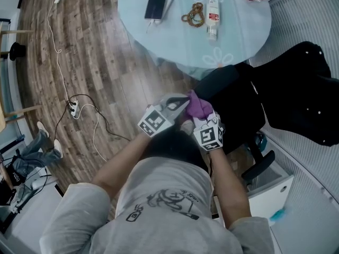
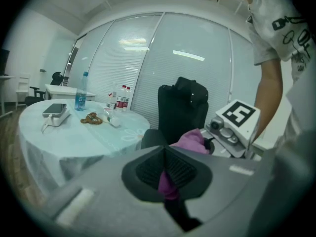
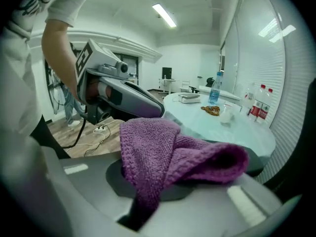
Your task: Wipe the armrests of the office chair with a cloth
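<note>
Wood floor [image 1: 111, 62], round table [image 1: 233, 41]; cloth [image 3: 168, 152] in L gripper [image 2: 167, 177] & R gripper [image 3: 144, 205].

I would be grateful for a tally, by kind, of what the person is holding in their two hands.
Grippers: 2 (left gripper, right gripper)
Purple cloth: 1, pinched in both sets of tongs
Total: 3
</note>
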Demonstrator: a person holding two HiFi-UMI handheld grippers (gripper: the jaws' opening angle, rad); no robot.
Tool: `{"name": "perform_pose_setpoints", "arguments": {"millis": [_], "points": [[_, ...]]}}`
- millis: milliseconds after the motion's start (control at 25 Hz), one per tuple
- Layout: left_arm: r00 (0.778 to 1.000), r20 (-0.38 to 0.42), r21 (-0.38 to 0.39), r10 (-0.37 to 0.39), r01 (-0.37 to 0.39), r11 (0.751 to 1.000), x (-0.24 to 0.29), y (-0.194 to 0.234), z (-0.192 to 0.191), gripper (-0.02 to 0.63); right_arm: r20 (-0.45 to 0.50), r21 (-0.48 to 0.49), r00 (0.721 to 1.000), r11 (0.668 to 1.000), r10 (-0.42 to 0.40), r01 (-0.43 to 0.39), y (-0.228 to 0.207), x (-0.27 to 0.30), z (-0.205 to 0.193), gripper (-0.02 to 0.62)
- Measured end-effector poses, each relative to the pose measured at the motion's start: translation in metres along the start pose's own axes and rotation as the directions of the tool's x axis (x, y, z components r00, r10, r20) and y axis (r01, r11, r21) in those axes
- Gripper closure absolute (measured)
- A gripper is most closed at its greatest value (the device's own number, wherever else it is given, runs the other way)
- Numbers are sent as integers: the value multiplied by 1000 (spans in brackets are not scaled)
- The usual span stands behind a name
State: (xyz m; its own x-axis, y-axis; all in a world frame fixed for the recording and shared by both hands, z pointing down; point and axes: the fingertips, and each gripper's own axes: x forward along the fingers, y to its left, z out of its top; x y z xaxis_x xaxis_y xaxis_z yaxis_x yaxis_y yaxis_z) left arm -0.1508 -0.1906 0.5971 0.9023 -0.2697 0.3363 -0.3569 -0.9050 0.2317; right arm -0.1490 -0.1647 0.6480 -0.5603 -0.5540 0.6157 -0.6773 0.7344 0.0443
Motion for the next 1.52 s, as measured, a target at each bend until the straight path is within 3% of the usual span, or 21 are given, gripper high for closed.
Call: {"name": "perform_pose_setpoints", "arguments": {"millis": [360, 520, 840, 1280, 1520], "points": [[1000, 13, -5, -6, 6, 1000, 3, 2, 5, 604, 35, 17, 999, 1000, 5, -6, -21, -4, 7, 563], [1000, 17, -7, -9, 9, 1000, 5, 4, 7, 604, 31, 38, 999, 999, -39, 37, -38, -5, 6, 563], [1000, 11, -11, -12, 12, 1000, 8, 10, 3, 604, -38, 52, 983, 982, -178, 180, -120, -9, -20, 563], [1000, 5, -18, -3, 3, 1000, 4, 16, 1, 604, -109, 59, 956, 958, -273, 280, -213, -20, -42, 563], [1000, 5, -19, -2, 2, 1000, 3, 17, 0, 604, -138, 54, 943, 948, -303, 313, -241, -22, -45, 563]]}}
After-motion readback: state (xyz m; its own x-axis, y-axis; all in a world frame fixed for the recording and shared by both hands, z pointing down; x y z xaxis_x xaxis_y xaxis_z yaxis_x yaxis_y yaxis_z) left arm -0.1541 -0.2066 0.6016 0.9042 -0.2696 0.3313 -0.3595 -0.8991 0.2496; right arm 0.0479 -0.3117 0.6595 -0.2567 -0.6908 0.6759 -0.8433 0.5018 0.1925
